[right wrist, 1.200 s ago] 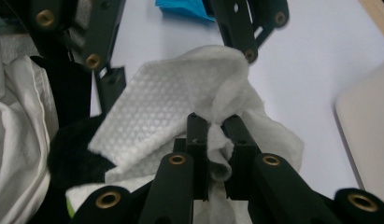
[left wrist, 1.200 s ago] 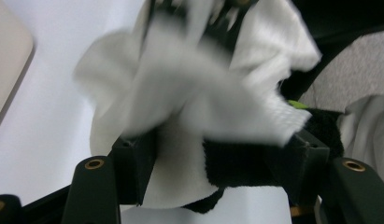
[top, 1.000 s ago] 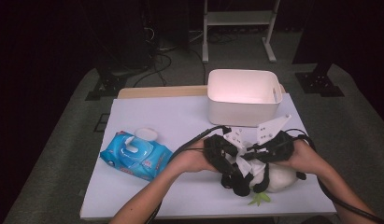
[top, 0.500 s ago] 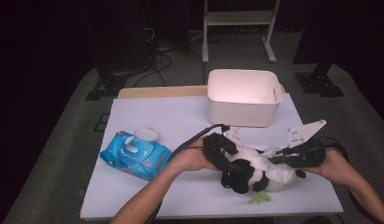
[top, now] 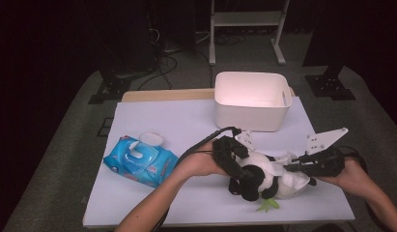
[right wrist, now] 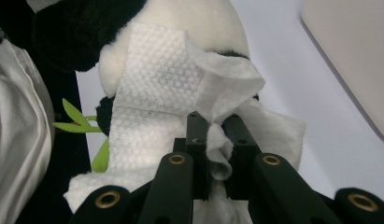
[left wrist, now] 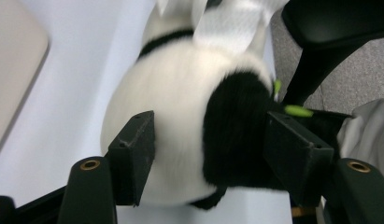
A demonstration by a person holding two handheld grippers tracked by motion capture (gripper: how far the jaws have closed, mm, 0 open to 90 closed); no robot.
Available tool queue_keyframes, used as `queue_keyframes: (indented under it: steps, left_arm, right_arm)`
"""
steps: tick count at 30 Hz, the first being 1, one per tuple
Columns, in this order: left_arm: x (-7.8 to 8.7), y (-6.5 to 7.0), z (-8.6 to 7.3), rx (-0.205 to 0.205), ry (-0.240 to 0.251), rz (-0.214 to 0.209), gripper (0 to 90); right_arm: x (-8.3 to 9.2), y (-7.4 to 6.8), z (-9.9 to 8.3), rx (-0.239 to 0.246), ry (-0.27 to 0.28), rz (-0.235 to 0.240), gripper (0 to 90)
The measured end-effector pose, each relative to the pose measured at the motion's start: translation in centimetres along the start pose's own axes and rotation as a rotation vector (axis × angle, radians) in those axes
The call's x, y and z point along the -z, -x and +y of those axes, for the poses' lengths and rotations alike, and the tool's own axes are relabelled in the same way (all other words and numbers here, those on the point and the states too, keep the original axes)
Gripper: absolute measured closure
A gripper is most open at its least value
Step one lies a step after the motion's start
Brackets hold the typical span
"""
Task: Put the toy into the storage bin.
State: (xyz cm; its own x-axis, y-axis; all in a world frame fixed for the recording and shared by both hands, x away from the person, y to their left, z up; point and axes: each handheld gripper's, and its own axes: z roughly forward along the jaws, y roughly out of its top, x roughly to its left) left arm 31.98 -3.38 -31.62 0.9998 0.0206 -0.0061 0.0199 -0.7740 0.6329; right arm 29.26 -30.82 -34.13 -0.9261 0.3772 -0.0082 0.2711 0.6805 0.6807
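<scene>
The white table [top: 152, 121] is carrying everything, and a white storage bin [top: 251, 101] is standing well beyond both grippers. A blue pack of wet wipes [top: 140, 162] is lying well off to the outer side of the left gripper [top: 233, 163]. The plush panda [top: 259, 180] is lying between the two grippers, its body sitting between the left gripper's fingers [left wrist: 133, 161]. Those jaws are standing about halfway apart, flanking the black-and-white body, and have just been opening; whether the pads are pressing the plush cannot be told. The right gripper [right wrist: 215, 140] is pinching a fold of a white wet wipe [right wrist: 152, 93] between nearly closed fingers [right wrist: 197, 140], the rest of the sheet draping over the panda just ahead of them. Green fabric leaves [top: 267, 206] are lying beside the panda, nearer the person.
</scene>
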Motion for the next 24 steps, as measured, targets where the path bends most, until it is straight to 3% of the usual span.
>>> queue_keyframes:
  steps: [1, 7, 11, 18, 22, 24]
  left_arm:
    - [-0.4, 0.1, 0.8, -0.016, -0.004, -0.010, 32.5]
    - [-1.9, -0.2, 2.3, -0.021, -0.038, -0.031, 29.4]
    - [-3.2, -1.0, 2.8, -0.001, -0.058, -0.054, 26.1]
    - [-5.1, -1.2, 2.8, -0.002, -0.103, -0.068, 18.0]
    - [-6.0, -1.6, 2.9, -0.011, -0.118, -0.077, 20.7]
    - [-5.7, -1.4, 3.0, -0.047, -0.125, -0.053, 31.7]
  right_arm:
    - [-0.1, 0.1, -0.3, -0.013, 0.015, 0.005, 82.0]
    - [-0.5, -0.1, -0.5, -0.013, 0.029, 0.006, 82.0]
    - [-0.6, -0.3, -0.6, 0.002, 0.031, 0.005, 82.0]
    - [-0.9, -0.4, -0.7, 0.004, 0.041, 0.012, 82.1]
    - [-1.1, -0.3, -0.6, 0.003, 0.041, 0.007, 82.0]
    - [-1.1, -0.2, -0.6, 0.006, 0.044, 0.008, 82.0]
